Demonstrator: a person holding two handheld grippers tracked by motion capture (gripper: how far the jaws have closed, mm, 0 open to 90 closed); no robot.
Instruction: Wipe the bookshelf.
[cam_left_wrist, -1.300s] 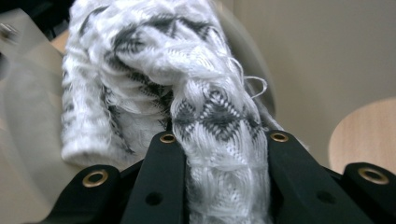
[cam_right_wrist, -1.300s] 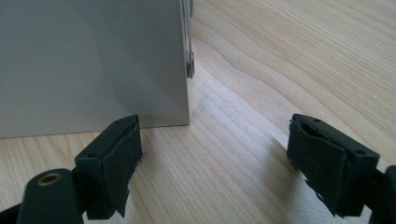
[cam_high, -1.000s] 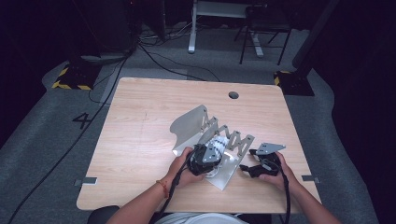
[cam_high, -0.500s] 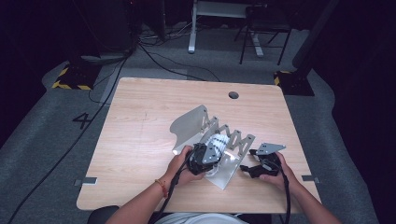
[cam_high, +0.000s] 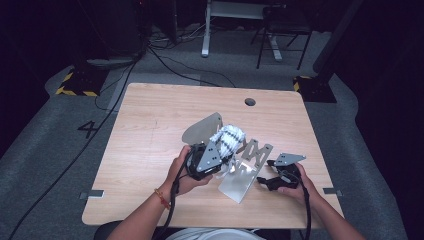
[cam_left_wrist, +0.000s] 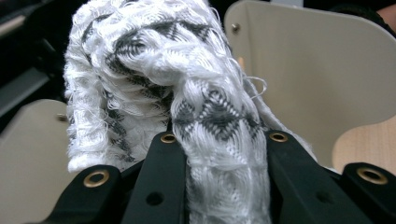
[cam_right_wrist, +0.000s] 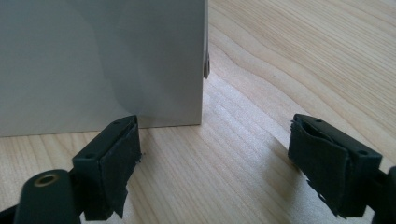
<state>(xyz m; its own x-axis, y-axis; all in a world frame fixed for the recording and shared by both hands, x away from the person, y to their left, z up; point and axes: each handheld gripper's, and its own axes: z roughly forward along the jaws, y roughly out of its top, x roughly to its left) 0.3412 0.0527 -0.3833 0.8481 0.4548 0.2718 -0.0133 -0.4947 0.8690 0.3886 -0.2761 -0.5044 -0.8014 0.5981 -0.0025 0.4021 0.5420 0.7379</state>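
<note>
the knitted cloth (cam_left_wrist: 187, 93), white with grey diamond bands and a fuzzy, looped weave, is bunching up near the middle of the wooden table (cam_high: 150, 130), draped over a metal rack (cam_high: 245, 170) with rounded end plates. the left gripper (cam_high: 212, 160) is pinching a fold of the cloth tightly between its black jaws. to the right, the right gripper (cam_right_wrist: 215, 154) is resting low over the table with its jaws spread wide, gripping nothing, just beside the rack's near flat plate (cam_right_wrist: 102, 60).
</note>
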